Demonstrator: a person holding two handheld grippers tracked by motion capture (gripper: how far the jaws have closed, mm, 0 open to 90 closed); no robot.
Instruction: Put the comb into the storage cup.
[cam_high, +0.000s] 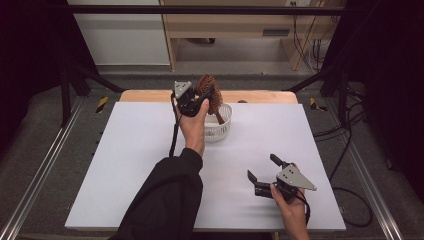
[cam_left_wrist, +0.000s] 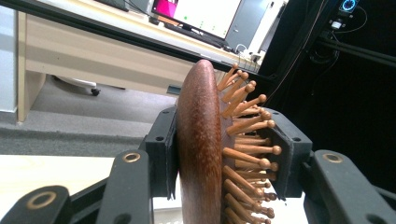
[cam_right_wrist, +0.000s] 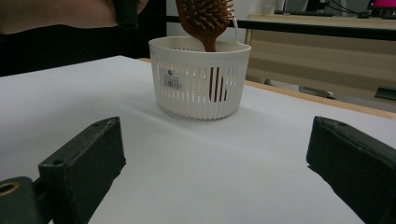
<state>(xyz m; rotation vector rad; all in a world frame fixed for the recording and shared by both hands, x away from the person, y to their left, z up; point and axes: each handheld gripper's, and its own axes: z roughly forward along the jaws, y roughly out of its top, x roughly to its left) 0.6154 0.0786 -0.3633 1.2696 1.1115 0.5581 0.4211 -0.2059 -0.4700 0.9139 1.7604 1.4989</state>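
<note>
The left tongs (cam_high: 196, 102), upper centre of the high view, are pinching a wooden brush (cam_high: 210, 95) by its head, one jaw flat on the smooth back and the other among the pegs, as the left gripper view makes plain (cam_left_wrist: 205, 149). The brush hangs handle-down over the white basket (cam_high: 222, 131) at the far middle of the desk (cam_high: 125, 165), and in the right gripper view its handle (cam_right_wrist: 215, 81) shows through the slats, already inside the rim. So the step in hand looks like the placing itself, close to its end, though it could equally be a lift just begun; the pictures alone do not settle which. If placing, the next move calls for a little more lowering until the handle meets the bottom, then spreading the jaws gently so the pegs do not catch on the pad. The light basket may tip or slide if the head leans on its rim. The right tongs (cam_high: 265, 172), lower right, are spread wide and hold nothing, well apart from the basket (cam_right_wrist: 201, 74). Nothing else lies on the desk; cables trail at the right edge.
</note>
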